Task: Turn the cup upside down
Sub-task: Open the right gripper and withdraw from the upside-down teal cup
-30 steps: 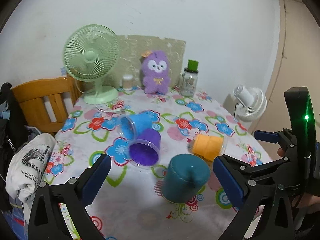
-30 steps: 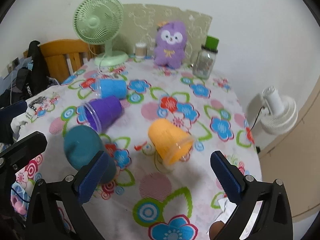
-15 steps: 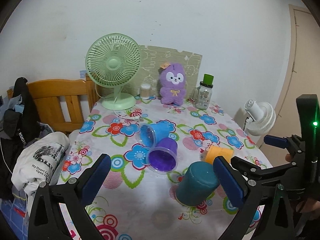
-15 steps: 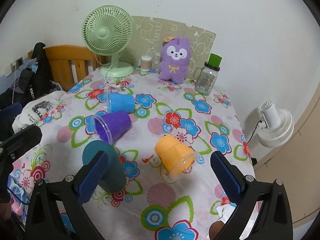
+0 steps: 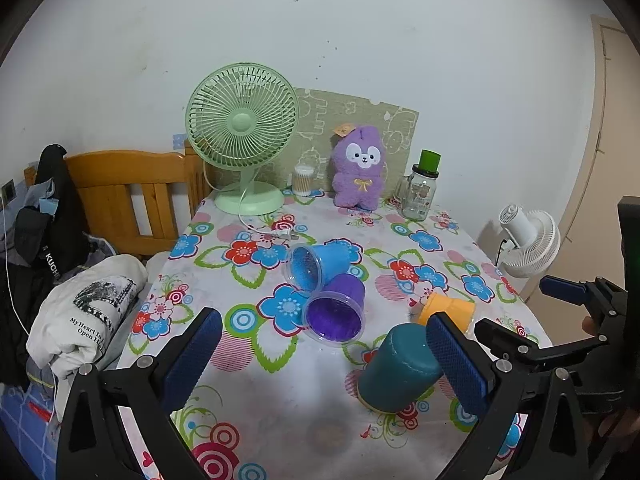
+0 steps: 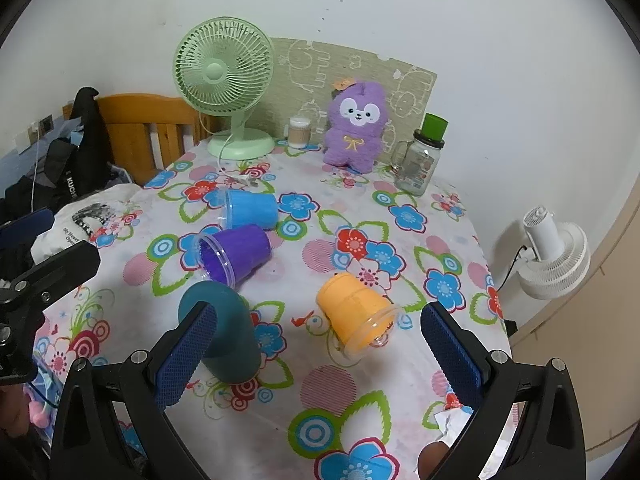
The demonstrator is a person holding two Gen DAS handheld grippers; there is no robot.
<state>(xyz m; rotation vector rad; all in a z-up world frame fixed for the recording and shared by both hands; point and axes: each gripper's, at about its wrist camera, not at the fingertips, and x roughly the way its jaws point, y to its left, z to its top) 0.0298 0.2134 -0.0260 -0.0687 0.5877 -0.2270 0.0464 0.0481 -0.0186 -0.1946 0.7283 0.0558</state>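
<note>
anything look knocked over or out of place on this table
Three cups lie on their sides on the floral tablecloth: the blue cup, the purple cup touching it, and the orange cup apart nearer the right edge. The teal cup stands mouth-down. Both grippers hang open, holding nothing. Nothing looks spilled.

Left black two-finger gripper with blue pads point(image 5: 320, 350): matte black angular finger arms, each tipped with a rectangular blue pad in a fine diamond-grid texture; round silver screw heads at the linkage joints. Right black two-finger gripper with identical blue pads point(image 6: 318, 350): same build and screws. A small green indicator light shows on its black upright body in the left wrist view. Bare skin-toned fingertips point(image 6: 434, 456) visible at the lower frame edge.
</note>
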